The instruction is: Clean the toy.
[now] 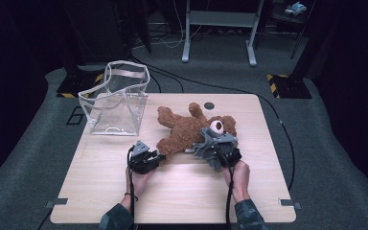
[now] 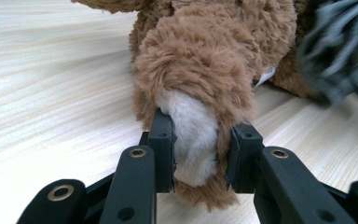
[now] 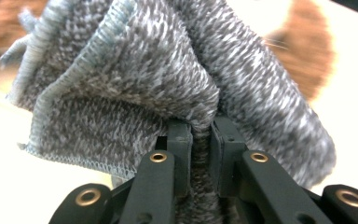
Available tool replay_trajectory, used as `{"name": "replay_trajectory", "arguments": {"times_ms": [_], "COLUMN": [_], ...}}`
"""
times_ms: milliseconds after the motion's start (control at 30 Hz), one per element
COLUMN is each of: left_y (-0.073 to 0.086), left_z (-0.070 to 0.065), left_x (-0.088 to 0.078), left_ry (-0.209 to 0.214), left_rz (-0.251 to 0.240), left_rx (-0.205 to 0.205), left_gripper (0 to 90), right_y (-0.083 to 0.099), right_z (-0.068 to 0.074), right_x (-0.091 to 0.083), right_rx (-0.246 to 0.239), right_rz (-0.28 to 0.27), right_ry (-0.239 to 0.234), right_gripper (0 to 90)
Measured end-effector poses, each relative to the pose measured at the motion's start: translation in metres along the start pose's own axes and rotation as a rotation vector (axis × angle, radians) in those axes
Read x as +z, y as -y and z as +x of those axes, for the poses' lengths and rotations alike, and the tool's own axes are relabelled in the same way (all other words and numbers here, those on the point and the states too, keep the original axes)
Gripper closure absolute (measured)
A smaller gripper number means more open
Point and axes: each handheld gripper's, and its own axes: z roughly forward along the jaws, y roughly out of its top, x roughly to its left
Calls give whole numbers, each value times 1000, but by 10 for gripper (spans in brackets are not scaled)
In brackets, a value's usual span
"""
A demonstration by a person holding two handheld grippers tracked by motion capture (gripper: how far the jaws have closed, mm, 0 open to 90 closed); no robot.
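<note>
A brown teddy bear [image 1: 187,128] lies on its back across the middle of the wooden table [image 1: 182,201]. My left gripper [image 1: 159,157] is shut on the bear's foot [image 2: 196,135], the white sole squeezed between the black pads. My right gripper [image 1: 214,152] is shut on a grey knitted cloth [image 3: 135,93], which bunches up above the jaws. In the high view the cloth [image 1: 205,144] hangs beside the bear's head. The bear's fur [image 3: 314,65] shows blurred behind the cloth.
A clear plastic bag [image 1: 117,98] with pale handles stands open at the table's back left corner. A dark round hole [image 1: 209,105] sits near the table's far edge. Cables and a grey frame [image 1: 220,28] lie on the floor beyond.
</note>
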Motion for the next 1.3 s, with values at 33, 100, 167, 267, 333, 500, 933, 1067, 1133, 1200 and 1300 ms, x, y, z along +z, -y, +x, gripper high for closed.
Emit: {"name": "replay_trajectory", "arguments": {"times_ms": [33, 100, 167, 267, 333, 500, 933, 1067, 1133, 1200, 1300], "left_y": [0, 0, 1, 2, 3, 5, 5, 5, 5, 5, 6], "left_z": [0, 0, 1, 1, 0, -1, 1, 1, 0, 0, 0], "left_x": [0, 0, 0, 1, 2, 4, 4, 6, 6, 6, 8], "left_ry": [-1, -1, -1, 1, 5, 34, -6, -11, -10, -13, -20], "left_rz": [0, 0, 2, 4, 9, 27, 21, 27, 33, 35, 30], "left_rx": [0, 1, -4, -9, -10, -2, -3, -5, -5, 0, -3], "left_gripper": [681, 681, 681, 680, 680, 680, 677, 677, 677, 677, 676], "right_y": [2, 5, 7, 11, 13, 8, -4, 6, 10, 14, 20], "right_z": [-6, -16, -25, -26, -18, 15, 40, 14, 3, -9, -29], "right_x": [-6, -14, -21, -16, -5, 15, 24, 17, 15, 14, 13], "right_rx": [12, 26, 44, 54, 23, 1, -3, 29, 37, 57, 101], "right_rz": [-12, -35, -44, -33, -5, 7, -10, -5, -5, -10, 0], "right_ry": [15, 45, 74, 52, 31, -41, -167, -95, -67, -38, 4], "right_gripper": [805, 804, 805, 805, 805, 803, 806, 807, 807, 807, 807]}}
